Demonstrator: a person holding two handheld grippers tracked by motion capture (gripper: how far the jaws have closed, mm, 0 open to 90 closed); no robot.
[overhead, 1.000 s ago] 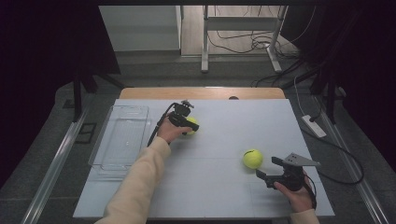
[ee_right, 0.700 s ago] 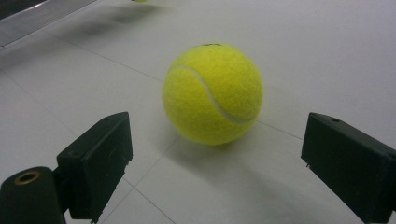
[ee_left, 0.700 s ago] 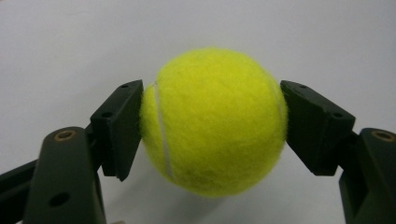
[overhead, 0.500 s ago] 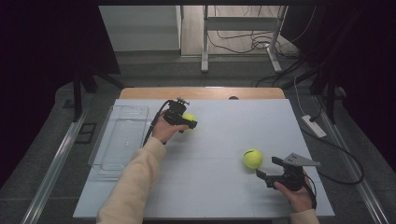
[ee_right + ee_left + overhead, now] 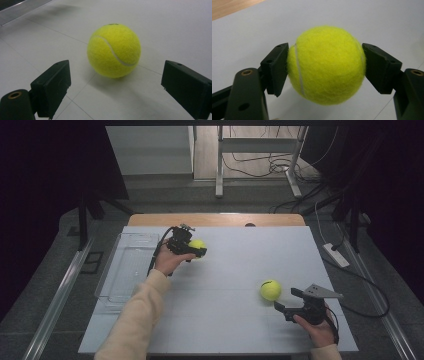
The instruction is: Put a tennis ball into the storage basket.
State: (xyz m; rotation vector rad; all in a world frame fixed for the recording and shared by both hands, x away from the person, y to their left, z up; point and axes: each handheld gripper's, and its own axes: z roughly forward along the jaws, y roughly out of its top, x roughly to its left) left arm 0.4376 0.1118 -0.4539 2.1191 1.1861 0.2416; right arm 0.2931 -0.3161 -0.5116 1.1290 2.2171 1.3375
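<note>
Clamped between the pads of the left gripper (image 5: pixel 325 67), one tennis ball (image 5: pixel 326 64) is held — the right gripper (image 5: pixel 115 87) is spread wide, a second ball (image 5: pixel 114 50) resting beyond it on the white table (image 5: pixel 235 320).

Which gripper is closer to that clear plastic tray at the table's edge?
Left. The left gripper, clamping a ball, is just beside the tray; the right gripper sits across the table.

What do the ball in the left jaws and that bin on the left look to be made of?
Ball: fuzzy yellow felt with a pale seam, probably over rubber. Bin: clear glossy plastic by the look of it, since the table's edge shows through its walls.
</note>
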